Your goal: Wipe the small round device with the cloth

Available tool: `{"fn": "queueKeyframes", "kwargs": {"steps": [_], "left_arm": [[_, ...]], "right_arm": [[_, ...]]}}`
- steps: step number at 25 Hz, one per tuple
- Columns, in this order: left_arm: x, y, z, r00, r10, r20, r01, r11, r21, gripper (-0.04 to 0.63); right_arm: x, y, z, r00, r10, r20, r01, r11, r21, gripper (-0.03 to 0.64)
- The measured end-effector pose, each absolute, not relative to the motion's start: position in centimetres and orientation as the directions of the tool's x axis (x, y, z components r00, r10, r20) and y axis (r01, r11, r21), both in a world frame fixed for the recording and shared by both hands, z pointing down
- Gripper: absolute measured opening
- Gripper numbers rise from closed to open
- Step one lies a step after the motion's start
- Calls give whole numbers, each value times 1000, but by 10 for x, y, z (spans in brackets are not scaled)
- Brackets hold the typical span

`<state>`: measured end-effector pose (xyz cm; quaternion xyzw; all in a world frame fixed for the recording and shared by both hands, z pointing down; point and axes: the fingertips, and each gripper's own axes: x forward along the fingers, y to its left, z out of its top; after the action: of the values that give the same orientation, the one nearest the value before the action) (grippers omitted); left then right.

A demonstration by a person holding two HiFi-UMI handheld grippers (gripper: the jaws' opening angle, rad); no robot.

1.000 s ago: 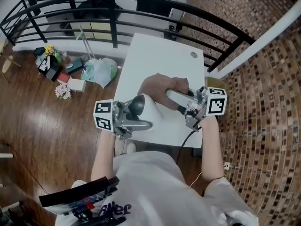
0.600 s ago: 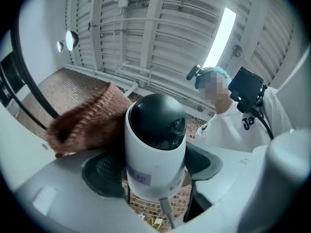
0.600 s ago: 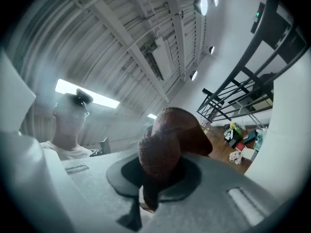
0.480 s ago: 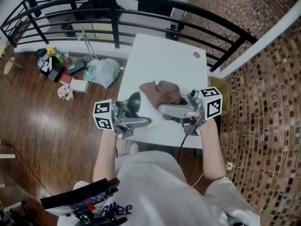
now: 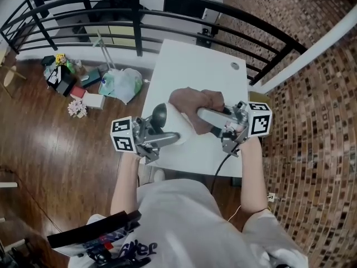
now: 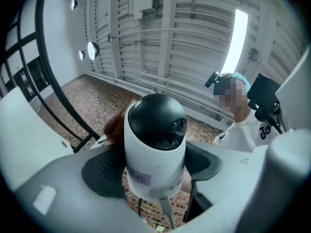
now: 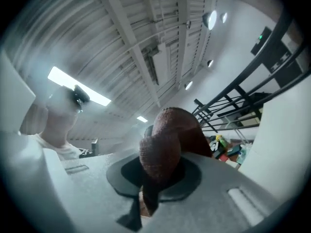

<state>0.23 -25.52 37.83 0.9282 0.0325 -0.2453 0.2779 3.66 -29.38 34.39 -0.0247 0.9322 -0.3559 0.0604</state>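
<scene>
The small round device [image 6: 155, 144] is a white body with a black dome top, and my left gripper [image 6: 156, 165] is shut on its white body, holding it tilted above the table. In the head view the device [image 5: 163, 121] sits at the left gripper [image 5: 167, 135], its dark dome pointing toward the cloth. The brown cloth [image 7: 165, 140] is bunched between the pads of my right gripper [image 7: 158, 174], which is shut on it. In the head view the cloth [image 5: 192, 106] hangs from the right gripper [image 5: 206, 116] just right of the device, close to or touching its top.
A white table [image 5: 192, 66] lies below both grippers, with a small round hole cover [image 5: 234, 66] near its far right corner. A black railing [image 5: 167, 4] runs behind it. Bags and clutter [image 5: 95, 82] lie on the wooden floor at left. A brick wall [image 5: 312, 121] stands at right.
The right gripper with the cloth moved left toward me and then back to the right and away. The left gripper tilted the device so its dome shows narrower.
</scene>
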Motion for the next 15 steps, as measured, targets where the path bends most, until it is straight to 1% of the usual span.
{"fn": "queueKeyframes", "kwargs": {"steps": [1,3,4,6,8,11,13,15], "left_arm": [[2,-247,374,867,-34,-496,238,-848,473,386],[4,-232,366,848,45,-528,306,-855,419,386],[5,-227,364,842,71,-535,325,-858,398,387],[5,-225,362,835,79,-545,330,-865,379,387],[5,-230,361,833,47,-551,305,-870,388,387],[3,-249,369,858,-62,-510,203,-871,447,387],[-3,-271,377,871,-154,-467,118,-856,503,386],[-11,-285,384,877,-211,-432,61,-842,536,387]], "right_arm": [[38,-300,352,-992,-104,-69,-30,735,-678,24],[29,-296,369,-997,-62,-42,-14,705,-709,25],[22,-290,374,-998,-26,-50,18,688,-726,25],[15,-281,375,-994,13,-106,89,650,-754,25],[18,-278,368,-987,10,-158,128,639,-759,25],[19,-264,353,-985,29,-171,145,677,-721,23],[2,-252,348,-991,73,-116,133,714,-688,23],[-13,-246,353,-995,86,-43,92,741,-665,23]]}}
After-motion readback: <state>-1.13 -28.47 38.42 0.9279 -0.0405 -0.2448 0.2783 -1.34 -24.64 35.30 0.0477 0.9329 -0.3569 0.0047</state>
